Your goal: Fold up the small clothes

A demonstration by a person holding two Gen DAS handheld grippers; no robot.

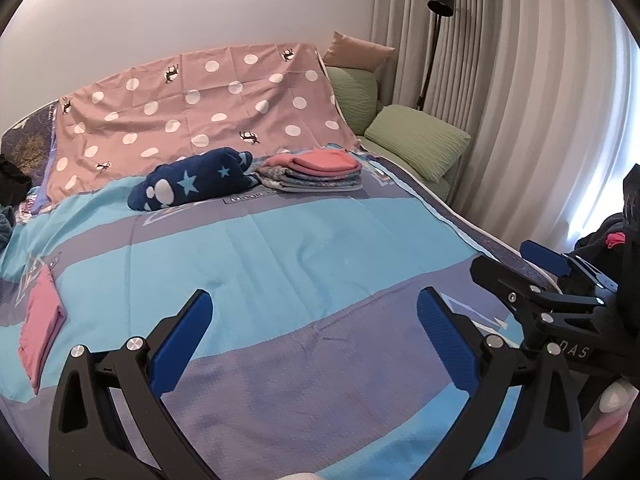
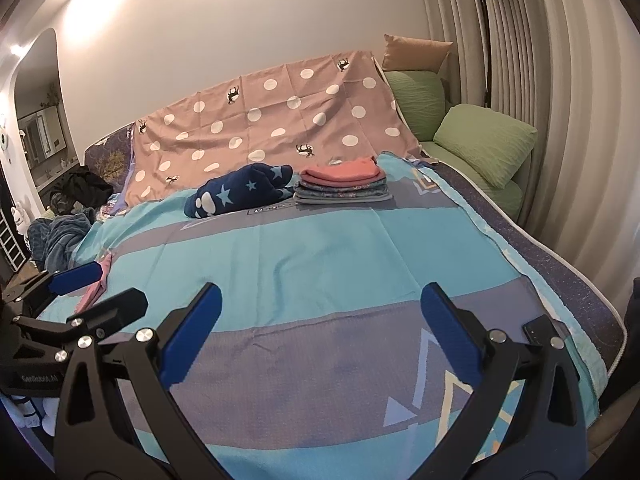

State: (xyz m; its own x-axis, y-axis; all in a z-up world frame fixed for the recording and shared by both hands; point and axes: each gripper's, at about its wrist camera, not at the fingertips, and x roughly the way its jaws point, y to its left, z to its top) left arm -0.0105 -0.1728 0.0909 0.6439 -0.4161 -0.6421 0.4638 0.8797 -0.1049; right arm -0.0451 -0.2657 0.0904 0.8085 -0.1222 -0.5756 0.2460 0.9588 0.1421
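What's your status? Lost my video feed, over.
Left gripper open, empty. Right gripper open, empty. Folded stack at far end; pink garment lying at left. Nothing in the way.

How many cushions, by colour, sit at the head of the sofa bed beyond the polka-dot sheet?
Green cushions: 2, one upright and one lying nearer
Tan cushions: 1, propped behind them
Total: 3
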